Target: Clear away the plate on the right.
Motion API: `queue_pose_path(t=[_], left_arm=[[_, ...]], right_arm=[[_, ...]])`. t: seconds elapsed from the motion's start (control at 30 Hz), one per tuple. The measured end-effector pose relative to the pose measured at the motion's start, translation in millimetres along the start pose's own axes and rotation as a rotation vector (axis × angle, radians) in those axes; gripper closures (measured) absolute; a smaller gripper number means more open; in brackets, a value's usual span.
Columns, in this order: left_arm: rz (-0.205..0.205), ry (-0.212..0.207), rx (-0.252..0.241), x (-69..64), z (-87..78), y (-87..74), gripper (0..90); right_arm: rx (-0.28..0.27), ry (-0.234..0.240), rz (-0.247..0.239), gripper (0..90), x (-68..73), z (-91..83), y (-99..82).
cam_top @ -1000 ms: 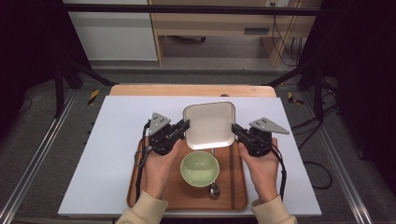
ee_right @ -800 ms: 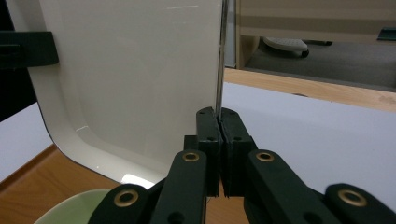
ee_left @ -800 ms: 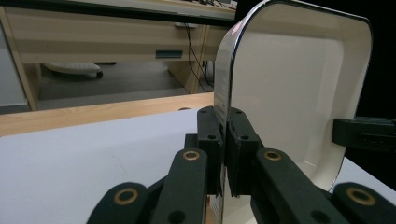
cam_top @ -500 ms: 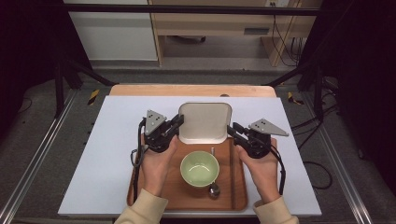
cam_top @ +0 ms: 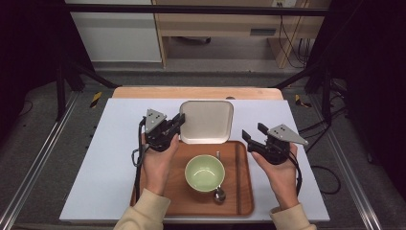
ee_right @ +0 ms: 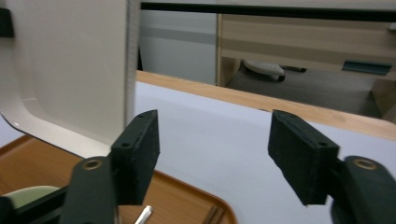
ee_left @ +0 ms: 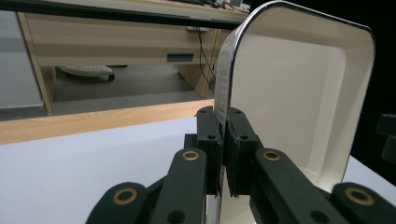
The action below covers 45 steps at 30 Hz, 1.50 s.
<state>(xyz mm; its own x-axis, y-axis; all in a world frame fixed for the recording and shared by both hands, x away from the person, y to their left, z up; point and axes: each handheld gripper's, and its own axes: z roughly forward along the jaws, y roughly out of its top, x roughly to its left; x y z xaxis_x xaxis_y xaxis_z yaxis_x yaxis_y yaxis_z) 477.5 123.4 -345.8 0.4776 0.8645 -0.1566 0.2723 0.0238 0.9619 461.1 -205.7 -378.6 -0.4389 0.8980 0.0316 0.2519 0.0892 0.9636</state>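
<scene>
1. Two grippers worked around one landmark in the high view, the brown rectangular wooden tray [cam_top: 143,201]. The cream square shallow plastic plate [cam_top: 206,122] lay beyond the tray's far edge on the white table mat [cam_top: 95,158], its near rim overlapping that edge. The left gripper [cam_top: 180,118] was clamped on the plate's left rim. The right gripper [cam_top: 253,132] stood off the tray's far right corner, apart from the plate, its jaws having just been opening with nothing between them.
2. On the tray stayed a pale green round ceramic bowl [cam_top: 204,172], a metal spoon [cam_top: 219,191] just right of it, and dark wooden chopsticks [cam_top: 236,177] nearer the tray's right edge.
3. From the left gripper view, the left gripper [ee_left: 223,140] pinched the plate [ee_left: 299,93] by its rim, both pads pressed tight on the thin edge.
4. From the right gripper view, the right gripper [ee_right: 212,154] gaped wide over bare mat beyond the tray [ee_right: 177,196]; the plate [ee_right: 60,60] stood clear of its jaws.
5. Judged from this, moving the plate off the tray looked nearly done: one side was released, the left grip remained to let go, and the bowl, spoon and chopsticks were yet to be dealt with.
</scene>
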Motion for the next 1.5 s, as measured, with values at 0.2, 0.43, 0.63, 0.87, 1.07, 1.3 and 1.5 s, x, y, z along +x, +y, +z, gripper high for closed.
queue_pose_path(t=[0.2, 0.43, 0.63, 0.87, 1.07, 1.3, 1.5], left_arm=[[0.004, 0.015, -0.004, 7.9, -8.9, 5.9, 85.7], [-0.008, 0.057, -0.004, 30.0, -28.1, 14.2, 85.7], [-0.018, 0.090, 0.004, 48.7, -50.3, 13.6, 85.6], [-0.037, 0.139, 0.033, 72.2, -74.8, 4.1, 85.7], [-0.056, 0.171, 0.066, 88.4, -89.4, -7.6, 85.7], [-0.064, 0.195, 0.138, 99.6, -104.1, -24.0, 85.7], [-0.078, 0.200, 0.223, 101.2, -109.7, -40.6, 85.7]], right_arm=[[-0.049, -0.040, -0.012, 18.7, -14.8, -11.7, -5.4], [-0.075, -0.144, -0.081, 10.2, -31.5, -25.3, -17.4], [-0.066, -0.212, -0.133, 8.7, -41.9, -38.6, -31.6], [-0.034, -0.264, -0.125, 8.7, -54.7, -58.0, -48.0], [-0.013, -0.280, -0.122, 8.5, -62.0, -67.1, -56.9], [-0.004, -0.288, -0.105, 8.1, -68.5, -70.9, -59.9], [0.005, -0.290, -0.104, 8.1, -69.6, -71.4, -62.4]])
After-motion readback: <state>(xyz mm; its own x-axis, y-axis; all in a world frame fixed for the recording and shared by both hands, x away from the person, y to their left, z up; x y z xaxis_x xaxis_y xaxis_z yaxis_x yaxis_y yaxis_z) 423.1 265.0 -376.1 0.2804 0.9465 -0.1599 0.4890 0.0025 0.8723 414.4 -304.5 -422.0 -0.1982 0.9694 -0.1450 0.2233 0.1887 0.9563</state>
